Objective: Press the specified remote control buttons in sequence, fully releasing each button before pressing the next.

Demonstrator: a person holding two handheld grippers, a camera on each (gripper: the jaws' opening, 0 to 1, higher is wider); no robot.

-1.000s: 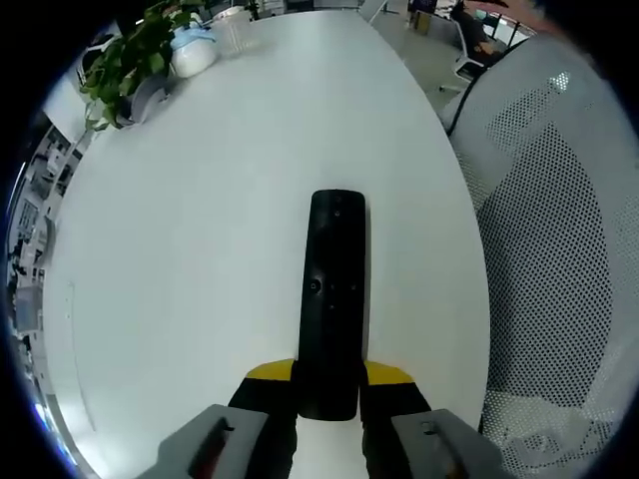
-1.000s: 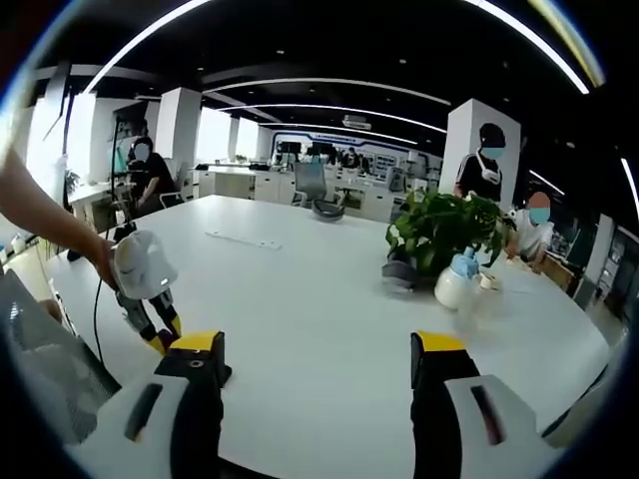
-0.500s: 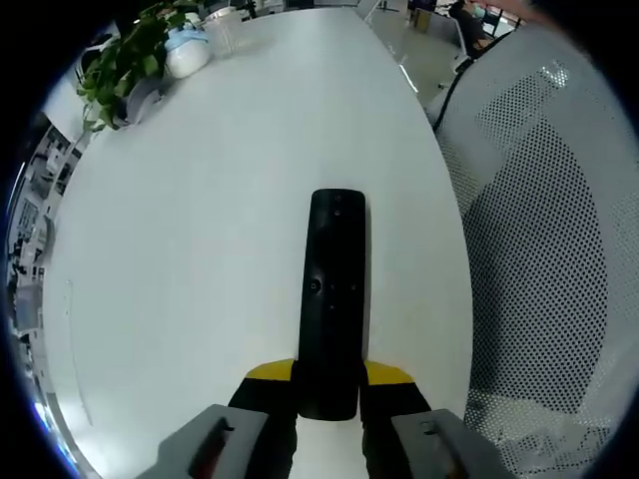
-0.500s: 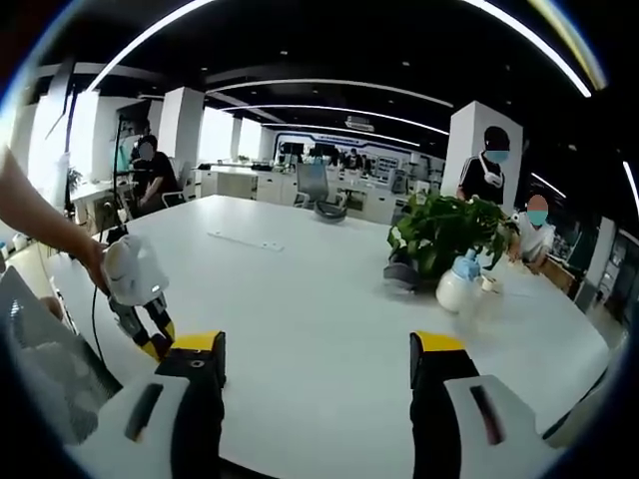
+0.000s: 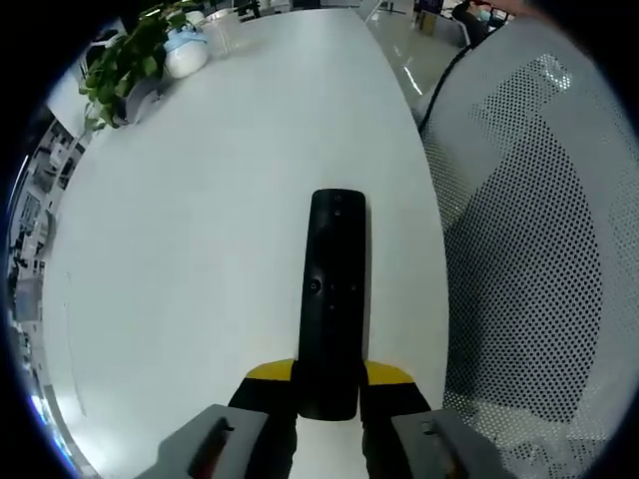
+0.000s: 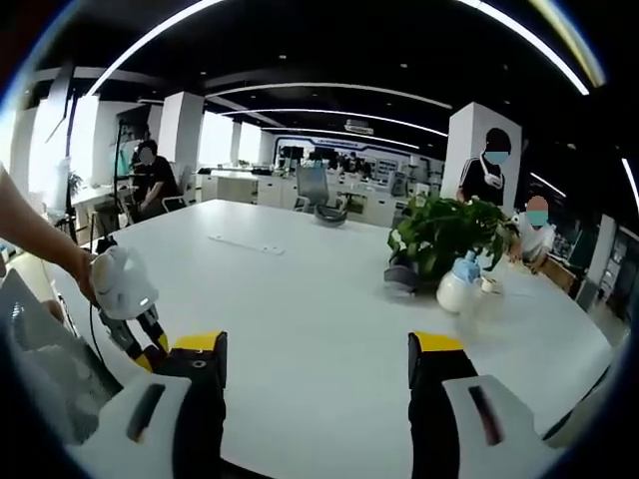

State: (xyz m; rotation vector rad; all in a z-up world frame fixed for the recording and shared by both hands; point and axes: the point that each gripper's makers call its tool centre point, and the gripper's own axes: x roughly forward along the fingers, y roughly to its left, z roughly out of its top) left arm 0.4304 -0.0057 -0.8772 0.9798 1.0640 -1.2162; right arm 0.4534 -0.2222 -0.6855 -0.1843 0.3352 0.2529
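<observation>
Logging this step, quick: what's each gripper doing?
Left gripper: shut on the remote.
Right gripper: open, holding nothing.

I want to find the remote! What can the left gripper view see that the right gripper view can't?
The left gripper view has the black remote clamped between its jaws, and a mesh chair beside the table.

The right gripper view has the right gripper with jaws apart, the left gripper coming in from the side, and people in the office behind.

Both have the white table, the plant and the white bottle.
</observation>
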